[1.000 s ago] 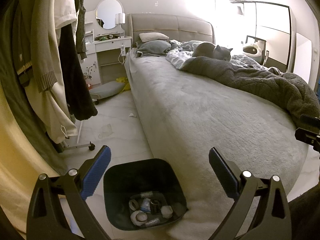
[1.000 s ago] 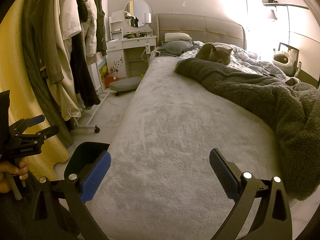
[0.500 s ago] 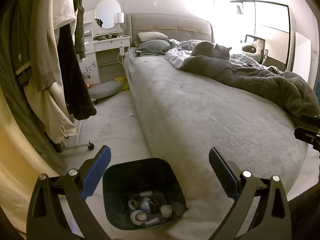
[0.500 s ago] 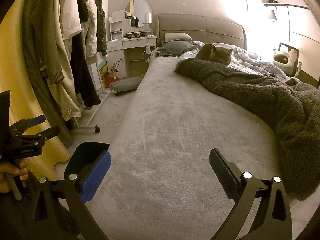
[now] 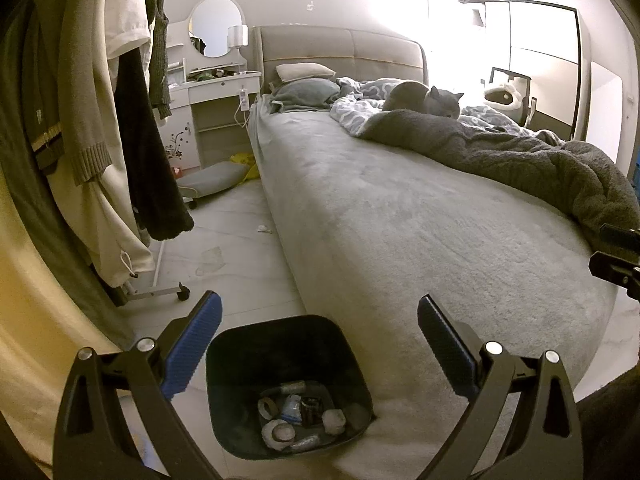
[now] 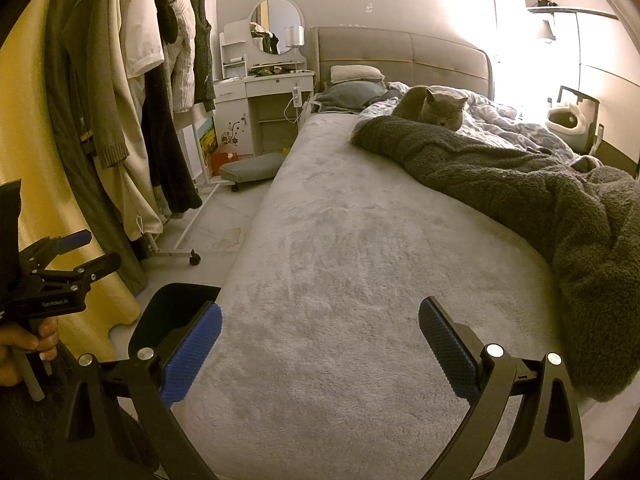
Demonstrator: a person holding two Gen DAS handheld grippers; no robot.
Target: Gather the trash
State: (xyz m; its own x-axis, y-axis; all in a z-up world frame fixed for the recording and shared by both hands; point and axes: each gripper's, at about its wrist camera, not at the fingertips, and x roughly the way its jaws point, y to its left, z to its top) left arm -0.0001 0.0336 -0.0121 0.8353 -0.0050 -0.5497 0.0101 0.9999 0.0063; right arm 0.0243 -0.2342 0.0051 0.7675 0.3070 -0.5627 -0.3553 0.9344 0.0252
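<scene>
A dark trash bin (image 5: pixel 280 344) stands on the floor against the bed's near corner, with several pieces of trash (image 5: pixel 300 416) in its bottom. My left gripper (image 5: pixel 320 344) hangs open above the bin with nothing between its blue pads. In the right wrist view the bin's rim (image 6: pixel 176 300) shows at the lower left. My right gripper (image 6: pixel 320 344) is open and empty over the grey bed cover (image 6: pixel 340 260). A small white scrap (image 5: pixel 265 229) and a flat clear wrapper (image 5: pixel 210 260) lie on the floor beside the bed.
A grey cat (image 6: pixel 430 110) sits on a dark blanket (image 6: pixel 520 184) at the far end of the bed. Clothes on a wheeled rack (image 5: pixel 120 140) hang at left. A white dressing table (image 5: pixel 216 116) and a low padded stool (image 5: pixel 212 178) stand beyond.
The left wrist view has shifted slightly, with the bin a little lower in frame. The right gripper has barely moved. Both grippers stay open.
</scene>
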